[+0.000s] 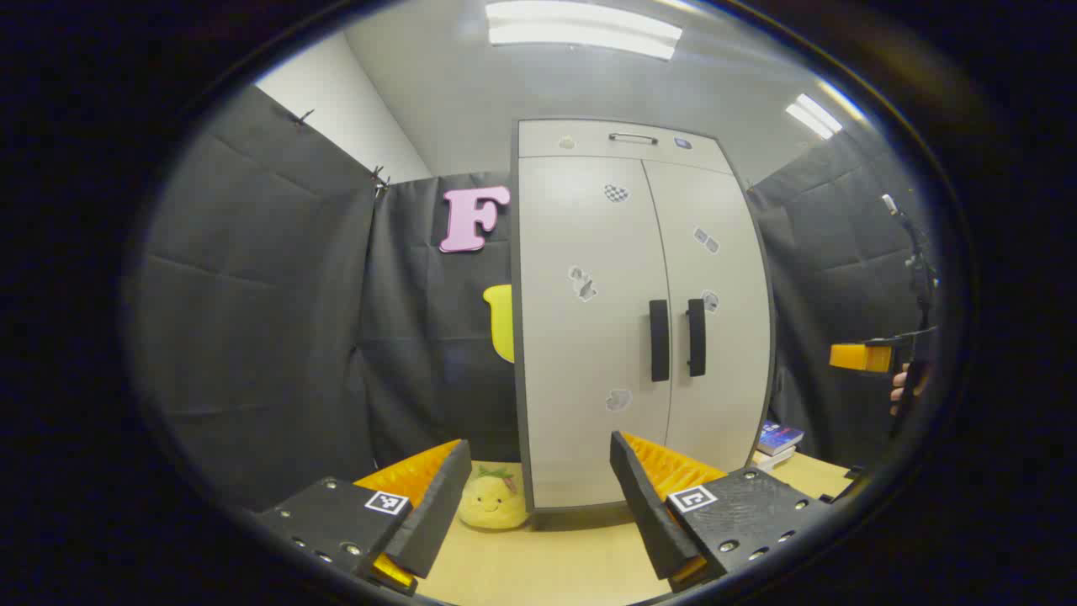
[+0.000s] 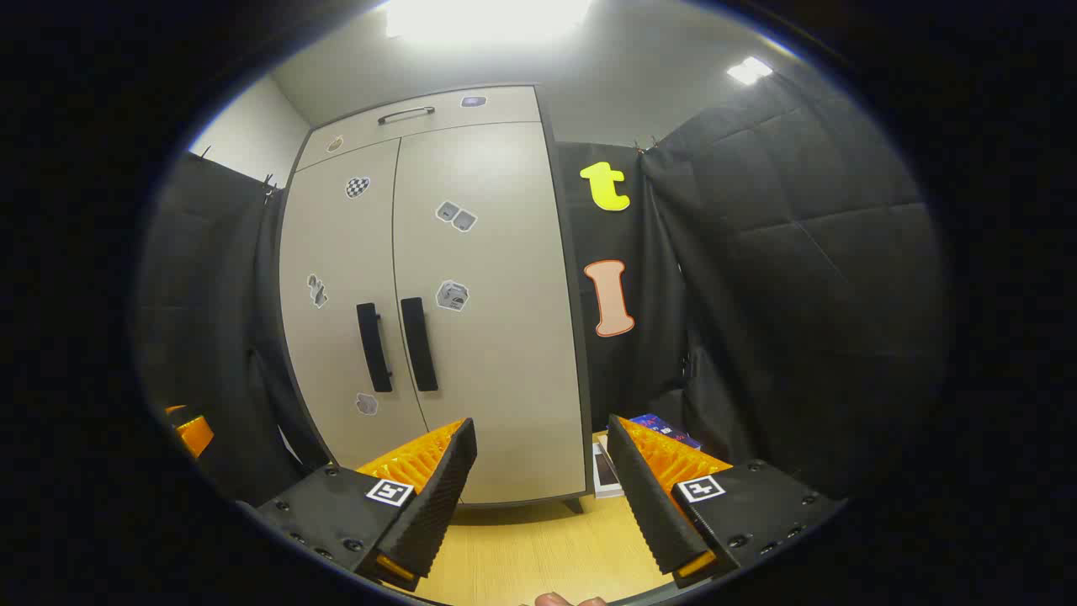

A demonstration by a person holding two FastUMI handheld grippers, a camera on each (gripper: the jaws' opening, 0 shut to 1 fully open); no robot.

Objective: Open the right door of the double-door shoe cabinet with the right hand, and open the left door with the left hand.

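The shoe cabinet [image 1: 639, 311] stands upright at the far side of the table [image 1: 547, 564], both doors closed. Your right gripper [image 2: 543, 492] and left gripper [image 1: 538, 505] hang well short of it, fingers spread apart and holding nothing. Take the right door's handle [image 2: 418, 343] and the left door's handle [image 1: 659, 340] mid-bar; they look rigid and probably slick, and the stiff panels should swing lightly on their hinges

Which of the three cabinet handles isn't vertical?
The drawer handle on the cabinet's top panel: a slim horizontal bar. The left door handle and right door handle are dark vertical bars flanking the centre seam, both doors shut.
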